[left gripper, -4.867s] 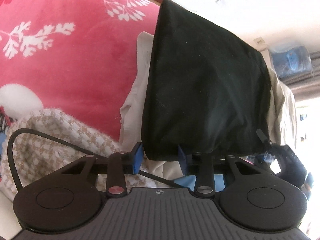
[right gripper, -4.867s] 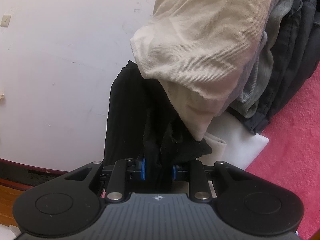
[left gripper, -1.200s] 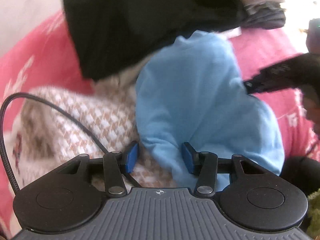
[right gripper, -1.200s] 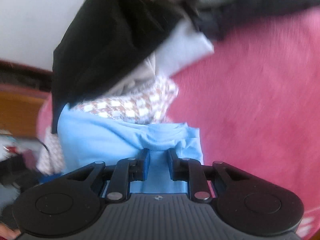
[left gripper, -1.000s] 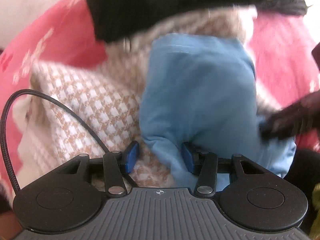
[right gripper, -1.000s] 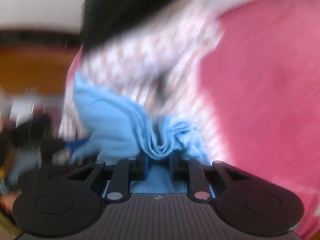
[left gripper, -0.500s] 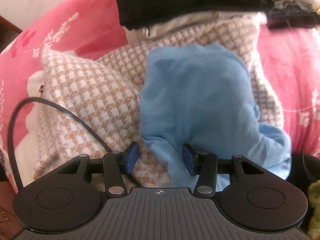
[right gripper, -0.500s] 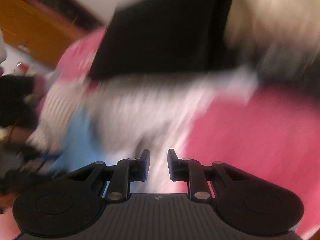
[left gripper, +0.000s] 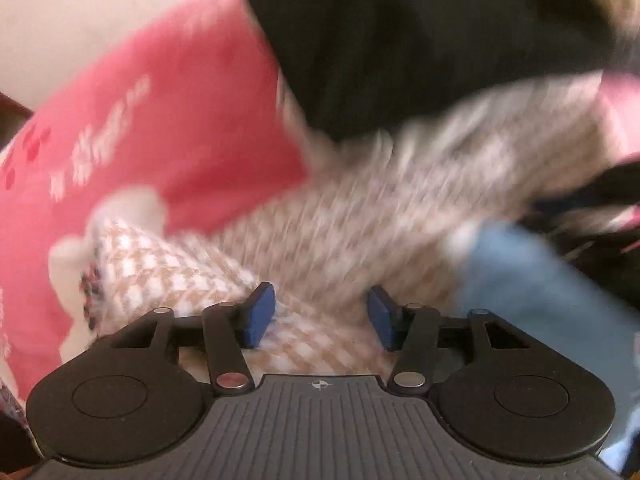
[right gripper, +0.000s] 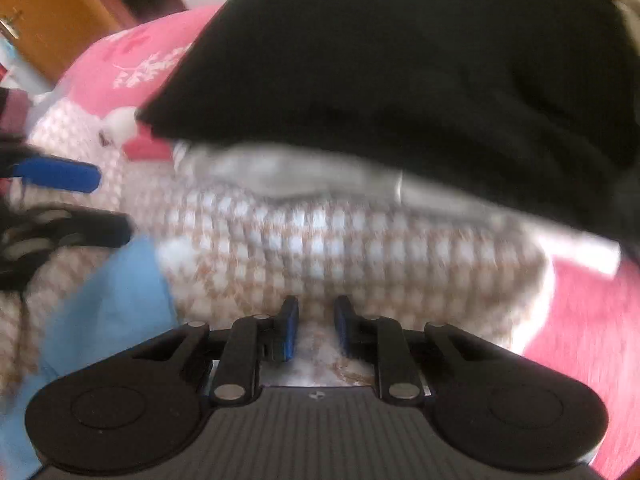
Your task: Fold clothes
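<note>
My left gripper hangs over a beige-and-white houndstooth garment. Its jaws are opening and nothing is pinched between them. A light blue garment lies crumpled to its right on the houndstooth. In the right wrist view my right gripper points down at the houndstooth garment; its jaws stand a narrow gap apart, empty. The blue garment lies at the lower left there, and the left gripper's blue pad shows at the left edge. Both views are blurred.
A folded black garment lies on pale grey cloth just beyond the houndstooth. A pink blanket with white leaf prints covers the bed. A wooden door stands at the far upper left.
Both grippers have let go of the blue garment. The left one moved left over the houndstooth and its jaws widened. The right one swung round to face the houndstooth and the black pile.
</note>
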